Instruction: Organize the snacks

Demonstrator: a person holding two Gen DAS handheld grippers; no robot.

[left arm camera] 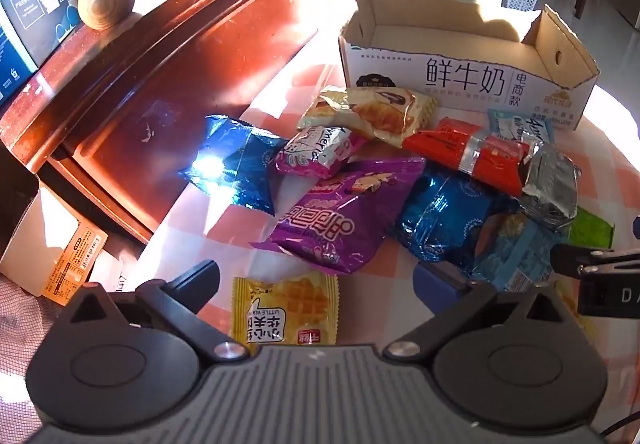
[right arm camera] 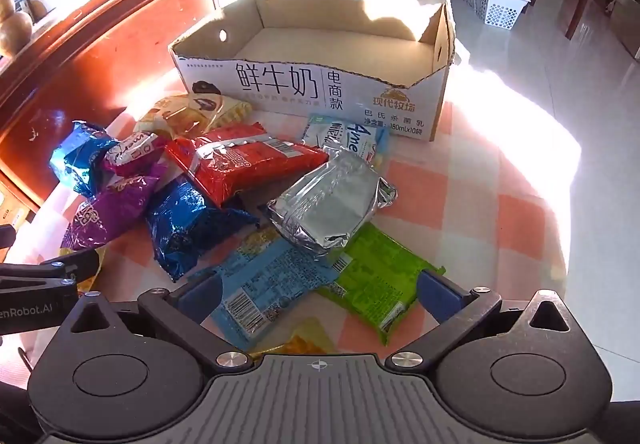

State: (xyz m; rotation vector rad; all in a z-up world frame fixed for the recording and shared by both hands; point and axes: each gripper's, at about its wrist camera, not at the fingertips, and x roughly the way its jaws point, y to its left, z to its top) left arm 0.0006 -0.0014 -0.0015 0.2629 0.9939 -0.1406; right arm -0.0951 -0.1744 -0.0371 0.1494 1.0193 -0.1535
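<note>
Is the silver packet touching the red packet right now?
Touching. In the right wrist view the silver packet butts against the red packet at its upper left corner; the left wrist view shows the red packet's end lying against it too.

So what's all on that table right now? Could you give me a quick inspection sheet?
Surface: checked tablecloth, sunlit.
Job's things: cardboard box, apparently empty; snack packets piled in front, among them red packet, silver packet, purple packet, yellow waffle packet.
Clutter: nothing seen.
Grippers: left gripper and right gripper open, holding nothing.
Cables: nothing seen.
Surroundings: wooden cabinet, white basket, chairs.
</note>
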